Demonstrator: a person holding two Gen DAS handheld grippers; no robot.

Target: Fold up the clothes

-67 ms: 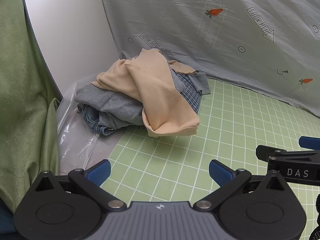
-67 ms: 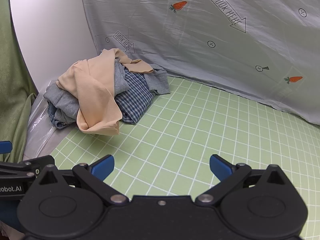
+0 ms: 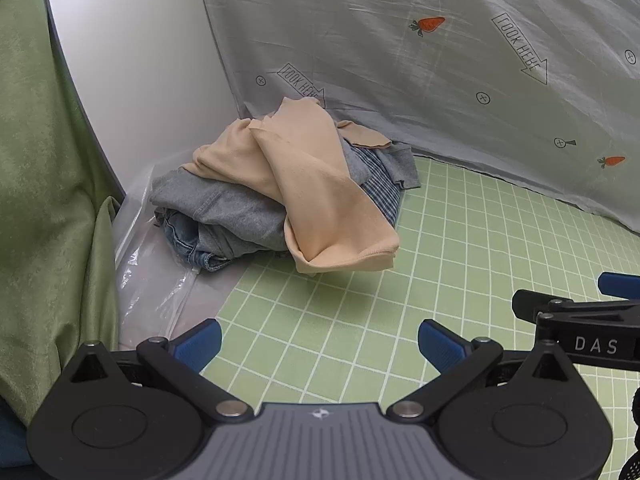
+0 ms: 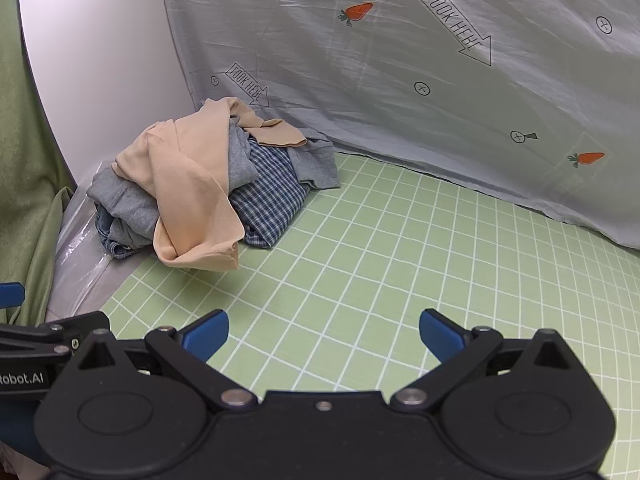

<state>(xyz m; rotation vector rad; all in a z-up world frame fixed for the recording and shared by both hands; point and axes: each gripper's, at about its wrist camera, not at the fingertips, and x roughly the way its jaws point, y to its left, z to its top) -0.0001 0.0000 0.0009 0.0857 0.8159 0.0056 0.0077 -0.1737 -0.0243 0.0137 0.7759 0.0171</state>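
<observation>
Both tongs wide open, nothing held: left tongs (image 3: 319, 342) bottom centre of the left wrist view, blue pads spread over bare green grid mat (image 3: 460, 248); right tongs (image 4: 324, 332) same in the right wrist view, nothing between the pads. Right tongs also poke in at the right edge of the left view (image 3: 580, 312); left tongs at the lower left edge of the right view (image 4: 28, 336). Clothes pile (image 3: 280, 192) sits centre-left in both views, well apart from both tongs, at the far left corner of the bench against the grey printed sheet (image 3: 400, 60) with carrots and arrows. Peach top (image 3: 316, 192) draped over the pile, one end hanging onto the mat; grey garment (image 3: 236, 212) under it, denim (image 3: 192, 240) at the bottom left, blue plaid piece (image 4: 268, 204) on the right side. No bin or basket in view; clear plastic film (image 3: 152, 280) lies lower left of the pile, partly under it, contents can't tell. Green curtain (image 3: 44, 200) fills the left edge.
</observation>
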